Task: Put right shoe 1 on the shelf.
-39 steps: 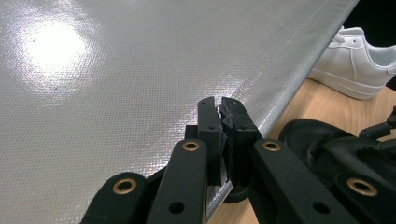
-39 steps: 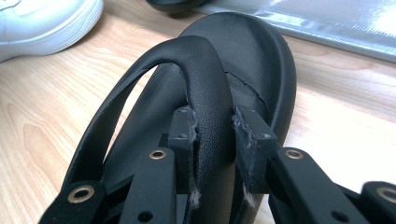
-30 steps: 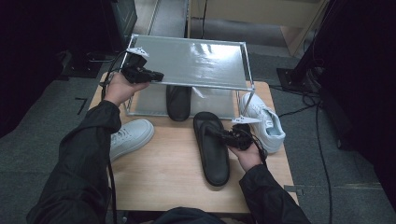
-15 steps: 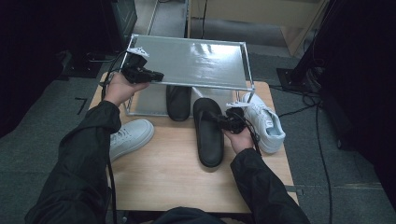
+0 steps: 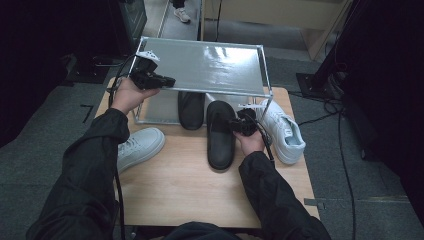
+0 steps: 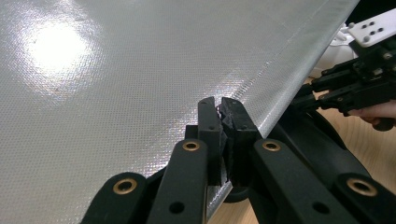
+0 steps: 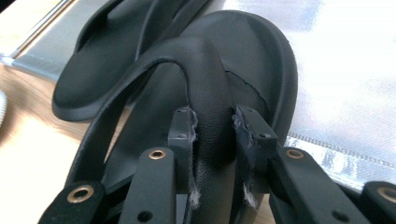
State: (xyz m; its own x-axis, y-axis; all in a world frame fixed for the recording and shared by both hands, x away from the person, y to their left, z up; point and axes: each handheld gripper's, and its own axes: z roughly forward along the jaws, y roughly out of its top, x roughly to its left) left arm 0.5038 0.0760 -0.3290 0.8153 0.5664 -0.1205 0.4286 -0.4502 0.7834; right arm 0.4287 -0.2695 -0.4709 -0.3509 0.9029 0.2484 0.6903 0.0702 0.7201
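My right gripper (image 5: 239,125) (image 7: 212,126) is shut on the strap (image 7: 205,70) of a black slide sandal (image 5: 220,137). The sandal's toe reaches onto the rack's silver lower shelf (image 7: 336,70), under the top shelf. The matching black sandal (image 5: 191,109) (image 7: 93,60) lies on that lower shelf just to its left. My left gripper (image 5: 150,79) (image 6: 219,109) is shut on the front edge of the rack's silver top shelf (image 5: 215,67) (image 6: 116,84), near its left corner. The right gripper (image 6: 359,79) also appears farther off in the left gripper view.
One white sneaker (image 5: 140,145) lies on the wooden table (image 5: 175,190) at the left, under my left forearm. Another white sneaker (image 5: 282,130) lies right of the rack's front post (image 5: 269,107). Cables run over the floor at the right.
My right gripper has carried the black sandal away from the person and slightly left, so its toe now lies under the top shelf. The left gripper has stayed on the shelf edge.
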